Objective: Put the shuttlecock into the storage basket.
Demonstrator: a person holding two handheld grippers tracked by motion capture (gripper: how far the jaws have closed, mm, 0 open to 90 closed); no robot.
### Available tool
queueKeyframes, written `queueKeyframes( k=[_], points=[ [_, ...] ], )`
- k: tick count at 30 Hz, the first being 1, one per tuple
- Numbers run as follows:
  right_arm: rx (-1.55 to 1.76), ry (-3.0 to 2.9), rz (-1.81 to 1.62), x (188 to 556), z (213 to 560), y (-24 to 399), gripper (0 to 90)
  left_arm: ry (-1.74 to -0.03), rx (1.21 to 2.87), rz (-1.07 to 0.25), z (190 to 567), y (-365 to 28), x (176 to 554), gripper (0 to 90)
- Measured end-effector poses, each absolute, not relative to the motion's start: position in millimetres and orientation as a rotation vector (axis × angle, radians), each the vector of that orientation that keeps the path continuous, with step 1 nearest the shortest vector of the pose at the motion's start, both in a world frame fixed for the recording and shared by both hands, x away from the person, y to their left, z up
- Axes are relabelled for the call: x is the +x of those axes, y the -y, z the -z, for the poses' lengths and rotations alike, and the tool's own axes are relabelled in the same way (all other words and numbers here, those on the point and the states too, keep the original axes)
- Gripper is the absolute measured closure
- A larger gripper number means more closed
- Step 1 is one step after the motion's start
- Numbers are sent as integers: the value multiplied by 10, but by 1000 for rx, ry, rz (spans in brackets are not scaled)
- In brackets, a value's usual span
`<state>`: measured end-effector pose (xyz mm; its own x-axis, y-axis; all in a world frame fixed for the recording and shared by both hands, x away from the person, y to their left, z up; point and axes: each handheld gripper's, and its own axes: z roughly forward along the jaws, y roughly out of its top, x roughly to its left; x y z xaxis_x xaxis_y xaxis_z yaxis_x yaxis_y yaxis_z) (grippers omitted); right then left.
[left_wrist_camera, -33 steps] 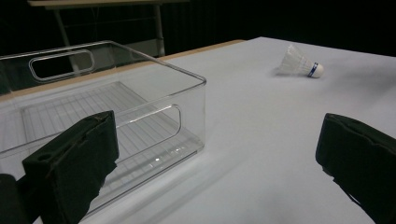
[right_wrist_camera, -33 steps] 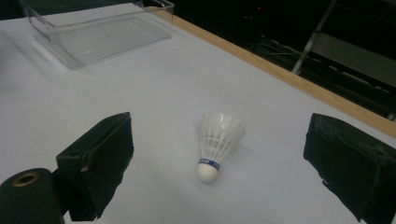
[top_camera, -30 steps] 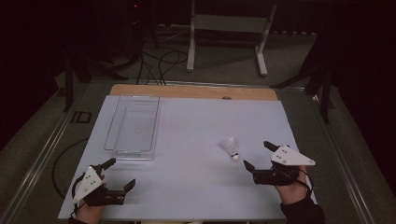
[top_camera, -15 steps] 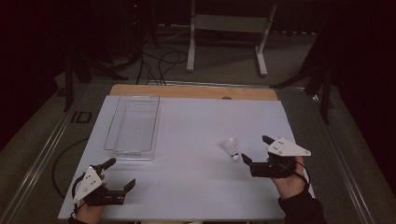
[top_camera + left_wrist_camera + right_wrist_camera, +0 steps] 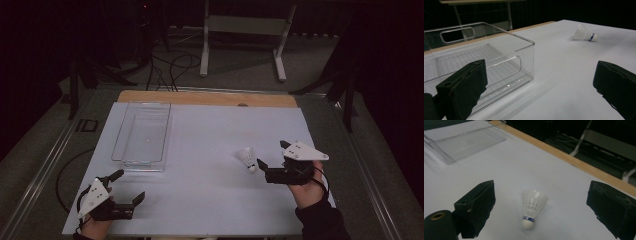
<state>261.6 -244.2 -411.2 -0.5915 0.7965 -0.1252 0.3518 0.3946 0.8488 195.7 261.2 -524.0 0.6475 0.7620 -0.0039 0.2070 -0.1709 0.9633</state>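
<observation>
Item: shuttlecock — lying on its side on the white table, toward the right edge, cork end nearest the right gripper. Not yet grasped.

Right gripper: jaws spread wide, the shuttlecock just ahead between them, untouched.

Left gripper: jaws released, idle near the front left corner.

Clear bin: toward the back left, nothing in it.

Status, as judged: approach nearly complete — closing, lifting and any placing remain.

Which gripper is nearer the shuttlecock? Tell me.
Right. The right gripper sits open just beside the shuttlecock, which lies between its jaws' line of approach. The left gripper rests open at the table's near left corner, far off.
</observation>
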Motion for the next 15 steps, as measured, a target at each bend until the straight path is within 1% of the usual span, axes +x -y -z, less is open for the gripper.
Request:
queueKeyframes(
  k=[12, 15],
  points=[
    [1004, -2145, -1079, 2695, 4102, 2364, 84, -794, 1710, -595, 5242, -2606, 1957, 0],
    [1054, -2146, -1036, 2744, 4128, 2307, 85, -794, 1709, -594, 5242, -2606, 1956, 0]
  ],
)
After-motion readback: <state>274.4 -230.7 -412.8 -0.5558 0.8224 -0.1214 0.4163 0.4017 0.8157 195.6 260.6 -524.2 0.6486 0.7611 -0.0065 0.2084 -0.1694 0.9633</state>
